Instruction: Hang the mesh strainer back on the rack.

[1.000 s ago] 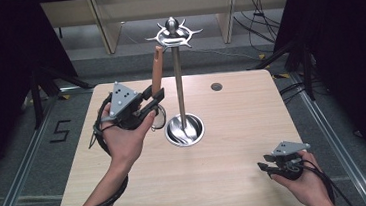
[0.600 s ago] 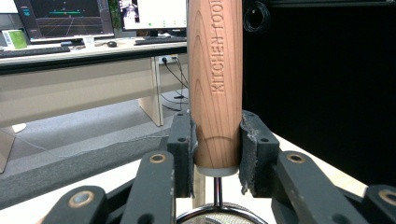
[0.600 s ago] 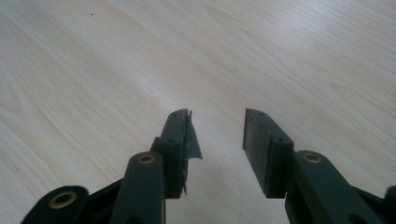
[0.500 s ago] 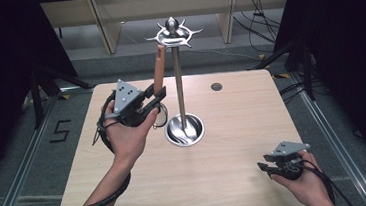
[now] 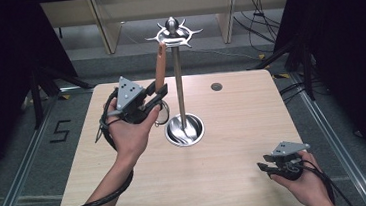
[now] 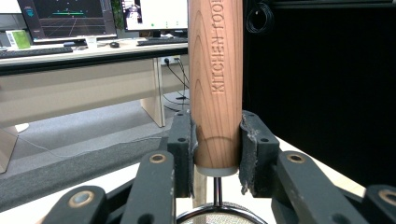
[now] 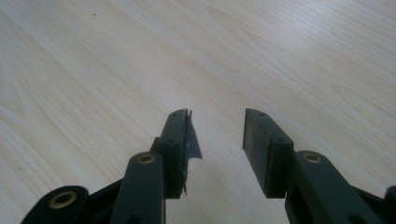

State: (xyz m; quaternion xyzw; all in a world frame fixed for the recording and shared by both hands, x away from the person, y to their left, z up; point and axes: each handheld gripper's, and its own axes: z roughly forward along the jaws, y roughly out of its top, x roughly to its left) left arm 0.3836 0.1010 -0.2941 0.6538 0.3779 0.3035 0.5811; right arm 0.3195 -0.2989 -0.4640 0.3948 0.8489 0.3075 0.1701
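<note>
Jaws of the left gripper (image 6: pixel 215 156) are clamped low on the wooden handle (image 6: pixel 215 70) of a strainer held upright beside the rack (image 5: pixel 174 33), so it could pivot and miss a hook, while the right gripper (image 7: pixel 217 140) idles open over the counter (image 5: pixel 238 178).

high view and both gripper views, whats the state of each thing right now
left gripper: jaws shut on the wooden handle
wooden-handled utensil: held upright, top of handle at a hook of the rack
utensil rack: upright on the table, its other hooks bare
right gripper: jaws open, nothing between them, low over the table
</note>
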